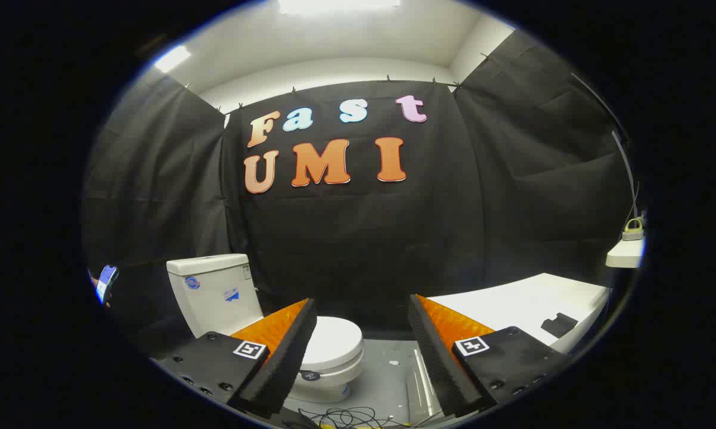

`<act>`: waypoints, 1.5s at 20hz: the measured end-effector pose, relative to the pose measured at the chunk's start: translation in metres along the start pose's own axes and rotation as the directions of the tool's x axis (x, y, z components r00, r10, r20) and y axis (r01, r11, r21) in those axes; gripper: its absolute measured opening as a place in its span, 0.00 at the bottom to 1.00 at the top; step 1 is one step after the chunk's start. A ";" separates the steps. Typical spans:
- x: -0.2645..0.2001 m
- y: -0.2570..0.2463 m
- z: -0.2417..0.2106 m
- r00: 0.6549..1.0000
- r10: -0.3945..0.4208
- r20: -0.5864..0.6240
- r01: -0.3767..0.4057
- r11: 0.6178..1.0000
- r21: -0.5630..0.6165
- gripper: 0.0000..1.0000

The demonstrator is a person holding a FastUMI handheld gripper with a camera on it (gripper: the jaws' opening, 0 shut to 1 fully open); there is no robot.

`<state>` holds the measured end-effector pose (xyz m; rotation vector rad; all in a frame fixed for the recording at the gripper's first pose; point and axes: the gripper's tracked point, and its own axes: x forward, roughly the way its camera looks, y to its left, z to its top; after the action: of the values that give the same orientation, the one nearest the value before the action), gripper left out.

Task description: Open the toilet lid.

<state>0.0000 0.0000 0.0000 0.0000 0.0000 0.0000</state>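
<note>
Gripper view: jaws apart, toilet lid [334,342] down

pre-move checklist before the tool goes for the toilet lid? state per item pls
1. Tool open: ok, fingers spread wide with nothing between them.
2. Toilet lid closed and flat on the bowl: ok, task not started.
3. Lid's front edge reachable: cannot tell, the left finger covers part of the lid.
4. Tool lined up with lid: not ok, the lid lies just ahead of the left finger, off the gap's middle.
5. Cables on the floor below the fingers: not ok, possible snag.
6. Tank behind lid leaves room to swing up: ok.
</note>
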 end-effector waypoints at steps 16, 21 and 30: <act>0.000 0.000 0.000 1.000 0.000 0.002 0.000 1.000 -0.004 0.99; -0.001 -0.001 -0.001 1.000 -0.002 0.001 0.002 1.000 -0.002 0.99; 0.001 0.000 -0.002 1.000 -0.002 -0.002 0.002 1.000 -0.001 0.99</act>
<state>0.0006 -0.0001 -0.0021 -0.0011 0.0024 -0.0021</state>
